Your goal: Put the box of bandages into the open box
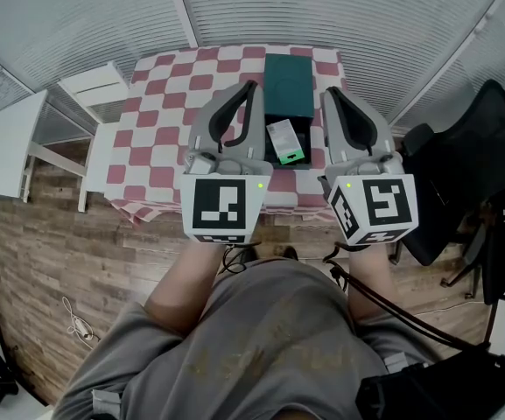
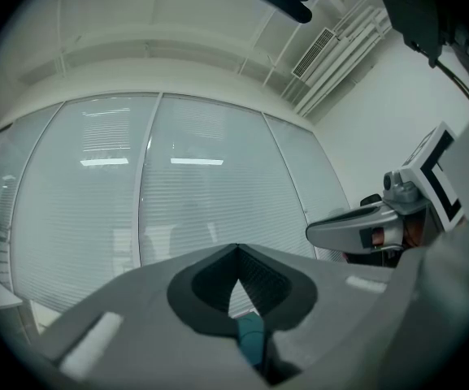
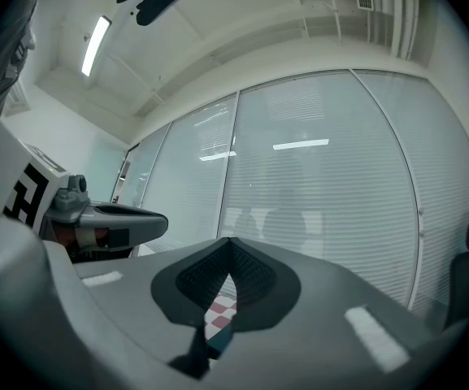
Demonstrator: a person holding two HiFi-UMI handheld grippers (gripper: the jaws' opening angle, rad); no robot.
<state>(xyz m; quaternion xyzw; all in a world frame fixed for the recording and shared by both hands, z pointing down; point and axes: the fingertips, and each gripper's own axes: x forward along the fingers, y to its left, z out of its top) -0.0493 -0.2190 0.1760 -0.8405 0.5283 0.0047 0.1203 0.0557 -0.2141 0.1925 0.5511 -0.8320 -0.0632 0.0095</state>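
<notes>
Hovering side by side above the checkered tabletop [image 1: 160,129], the left claw [image 1: 251,89] and right claw [image 1: 330,94] both have jaws pressed tight together, gripping nothing. The box of bandages [image 1: 284,141] lies inside the dark green open box [image 1: 287,81], lid up, between both claws.

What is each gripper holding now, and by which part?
Nothing is held: the left gripper and the right gripper both have their jaws together, empty.
</notes>
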